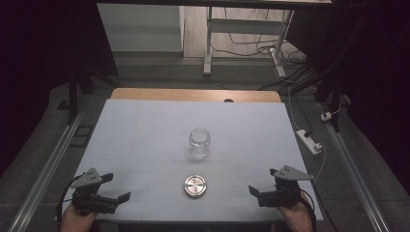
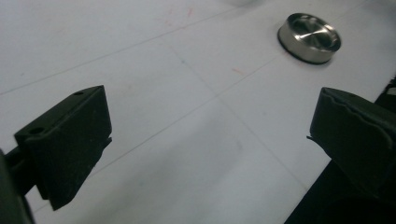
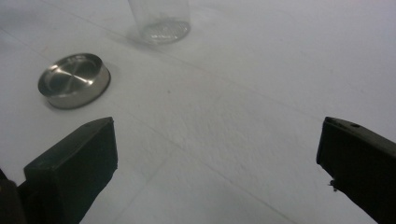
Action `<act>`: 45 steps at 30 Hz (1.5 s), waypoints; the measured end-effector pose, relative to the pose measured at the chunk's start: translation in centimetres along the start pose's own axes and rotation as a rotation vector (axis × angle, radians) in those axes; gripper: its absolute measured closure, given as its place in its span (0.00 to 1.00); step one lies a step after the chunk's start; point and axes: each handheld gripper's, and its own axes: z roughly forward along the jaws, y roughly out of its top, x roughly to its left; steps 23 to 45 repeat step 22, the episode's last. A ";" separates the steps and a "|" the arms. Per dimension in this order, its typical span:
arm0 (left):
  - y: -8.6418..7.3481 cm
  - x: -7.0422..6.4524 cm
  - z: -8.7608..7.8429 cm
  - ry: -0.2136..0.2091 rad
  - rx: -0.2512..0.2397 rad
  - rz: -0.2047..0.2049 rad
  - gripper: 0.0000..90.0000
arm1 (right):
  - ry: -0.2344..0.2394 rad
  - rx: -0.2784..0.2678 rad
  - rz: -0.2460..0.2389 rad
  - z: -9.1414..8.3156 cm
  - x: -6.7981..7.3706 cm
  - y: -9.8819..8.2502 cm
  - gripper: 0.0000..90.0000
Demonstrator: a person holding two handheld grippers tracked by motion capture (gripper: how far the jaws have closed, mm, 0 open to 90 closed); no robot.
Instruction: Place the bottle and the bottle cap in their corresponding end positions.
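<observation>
a: where's the glass jar (image 1: 199,143)?
b: upright at the white table's (image 1: 140,140) centre, metal lid (image 1: 195,186) lying apart at its 6 o'clock.
a: grippers?
b: left gripper (image 1: 117,187) at 8 o'clock, right gripper (image 1: 263,182) at 4 o'clock, both jaws spread wide, holding nothing.

Both hand-held grippers (image 1: 117,187) (image 1: 263,182) agape

A white table (image 1: 135,145) has a wooden strip (image 1: 193,94) along its far edge, at twelve o'clock. On the floor, a white power strip (image 1: 309,141) lies at three o'clock, loose cables (image 1: 251,48) at one o'clock, and a metal rail (image 1: 48,164) runs past eight o'clock.
</observation>
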 end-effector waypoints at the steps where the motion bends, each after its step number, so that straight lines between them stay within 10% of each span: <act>1: -0.2 0.1 0.0 0.006 0.004 -0.001 0.00 | -0.005 0.003 0.005 -0.1 -0.1 -0.3 0.00; 45: -1.6 0.3 -0.6 0.064 0.048 -0.042 0.00 | -0.055 0.075 0.071 -1.4 -0.7 -2.7 0.00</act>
